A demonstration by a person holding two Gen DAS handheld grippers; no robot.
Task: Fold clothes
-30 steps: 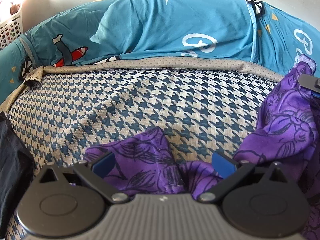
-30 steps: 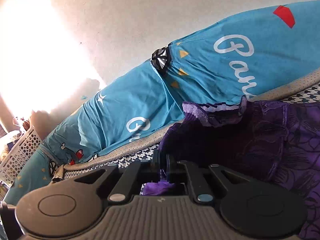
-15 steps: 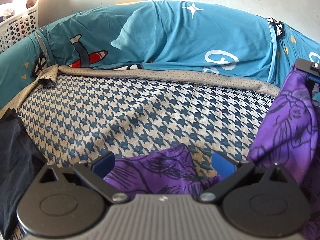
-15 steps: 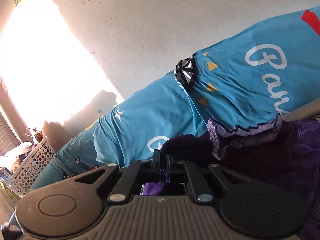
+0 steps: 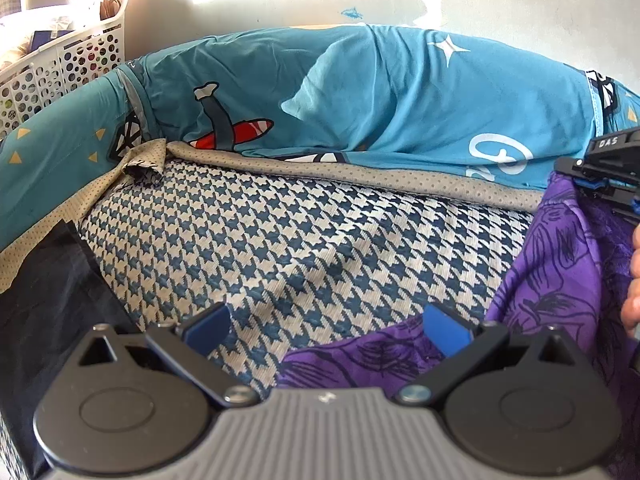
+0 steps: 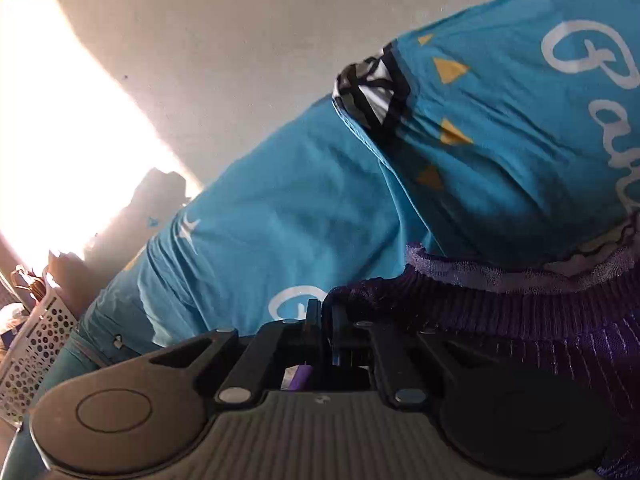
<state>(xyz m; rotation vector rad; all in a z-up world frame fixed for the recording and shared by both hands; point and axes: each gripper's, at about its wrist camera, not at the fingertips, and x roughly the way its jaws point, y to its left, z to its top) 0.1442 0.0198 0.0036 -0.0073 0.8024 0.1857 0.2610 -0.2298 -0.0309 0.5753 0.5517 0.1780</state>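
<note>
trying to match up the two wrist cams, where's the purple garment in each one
Left wrist view: the purple garment fills the lower right, rising along the right edge to the right claw that pinches it.
Right wrist view: it fills the lower right behind the shut claw, its pale lacy edge on top.
Shared landmark: the white perforated basket, upper left in the left view, lower left in the right view.

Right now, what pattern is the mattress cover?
Navy-and-cream houndstooth on the mattress cover, clearest in the left wrist view.
</note>
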